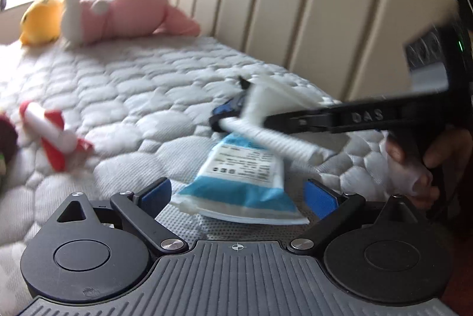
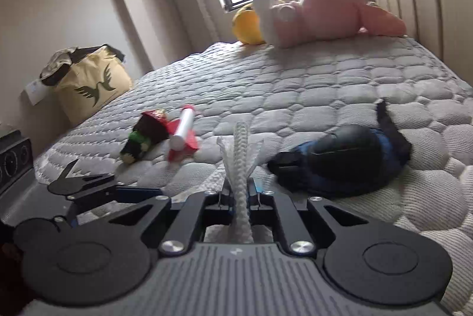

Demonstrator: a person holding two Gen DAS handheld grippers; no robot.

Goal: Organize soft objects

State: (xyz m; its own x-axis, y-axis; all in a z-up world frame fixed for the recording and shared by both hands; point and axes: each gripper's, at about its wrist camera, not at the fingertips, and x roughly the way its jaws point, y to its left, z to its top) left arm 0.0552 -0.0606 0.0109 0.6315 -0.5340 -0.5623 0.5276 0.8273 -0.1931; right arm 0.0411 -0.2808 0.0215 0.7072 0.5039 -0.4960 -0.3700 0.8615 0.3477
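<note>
My left gripper point(image 1: 238, 196) is open low over the quilted mattress point(image 1: 133, 85), its blue pads point(image 1: 155, 194) either side of a blue and white packet point(image 1: 236, 183) without touching it. My right gripper point(image 2: 240, 191) is shut on a white foam mesh sleeve point(image 2: 241, 156). In the left wrist view the right gripper point(image 1: 236, 116) reaches in from the right, holding the mesh sleeve point(image 1: 266, 135) just above the packet. A pink plush point(image 2: 319, 14) and a yellow plush point(image 2: 246, 23) lie by the window. A red and white toy point(image 2: 183, 132) lies mid-bed beside a brown and green plush point(image 2: 142, 138).
A black and blue soft object point(image 2: 340, 162) lies right of my right gripper. The padded headboard point(image 1: 295, 20) runs along the bed's far side. A yellow bag point(image 2: 91, 85) stands off the bed's left edge. A hand point(image 1: 414, 165) grips the right gripper's handle.
</note>
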